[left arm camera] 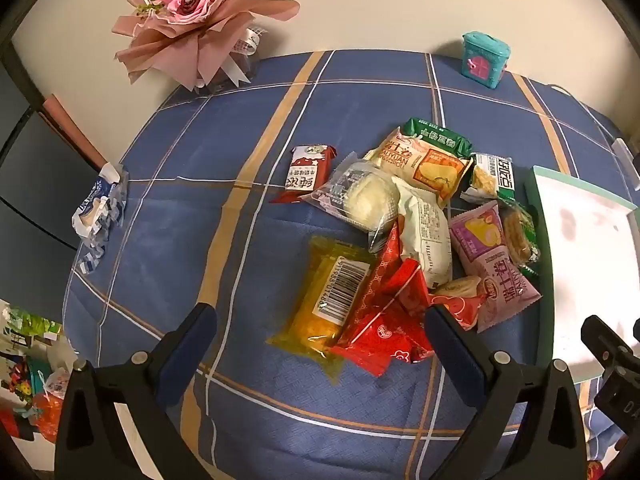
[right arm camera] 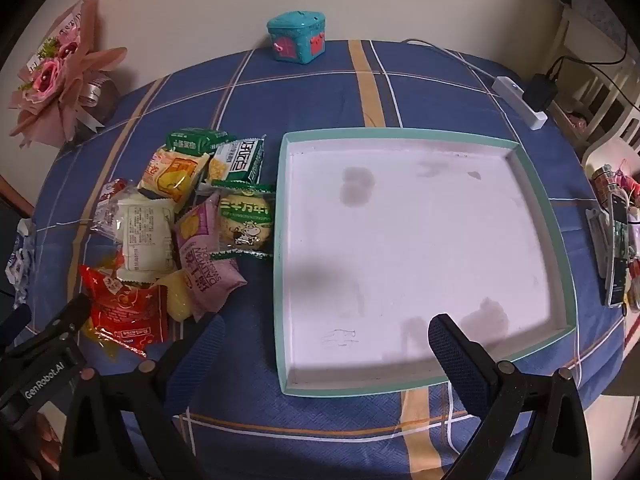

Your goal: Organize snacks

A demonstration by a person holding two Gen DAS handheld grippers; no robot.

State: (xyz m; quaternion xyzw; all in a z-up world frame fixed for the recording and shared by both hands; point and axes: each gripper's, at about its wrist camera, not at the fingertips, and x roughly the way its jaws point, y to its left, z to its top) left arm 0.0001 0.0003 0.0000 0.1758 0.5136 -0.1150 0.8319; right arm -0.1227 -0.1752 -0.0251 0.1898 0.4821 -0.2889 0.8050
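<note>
Left gripper (left arm camera: 320, 328): we find it spread to its widest, nothing held, angled steeply down over the near end of the snack pile.
Right gripper (right arm camera: 326, 338): we find it likewise wide open and empty, angled down over the near edge of the tray (right arm camera: 400, 133).
Snack pile (right arm camera: 180, 224): we see it heaped on the blue checked cloth (left arm camera: 200, 160), just left of the tray, not in it.
Yellow pack (left arm camera: 332, 292): it lies barcode up at the near side of the pile; in the left wrist view it sits between the two left fingers and just beyond them, untouched.
Red packs (left arm camera: 392, 312): these overlap the yellow pack's right edge; the left gripper's right finger (left arm camera: 456, 344) stands close beside them. We cannot tell whether it touches.
Purple pack (right arm camera: 208, 264): at the pile's near right, close to the tray's left wall and just beyond the right gripper's left finger (right arm camera: 200, 356).
Green packs (right arm camera: 244, 216): at the far right of the pile, nearest the tray wall.
Brown-red pack (left arm camera: 306, 172): it lies at the pile's left edge, well ahead of the left gripper.
Tray: white floor with teal rim, stained, no snacks inside; the right gripper's right finger (right arm camera: 460, 356) shows over its near right corner.
Other items: bouquet (left arm camera: 188, 16) and teal box (right arm camera: 298, 38) at the far table edge, well apart from both grippers.
</note>
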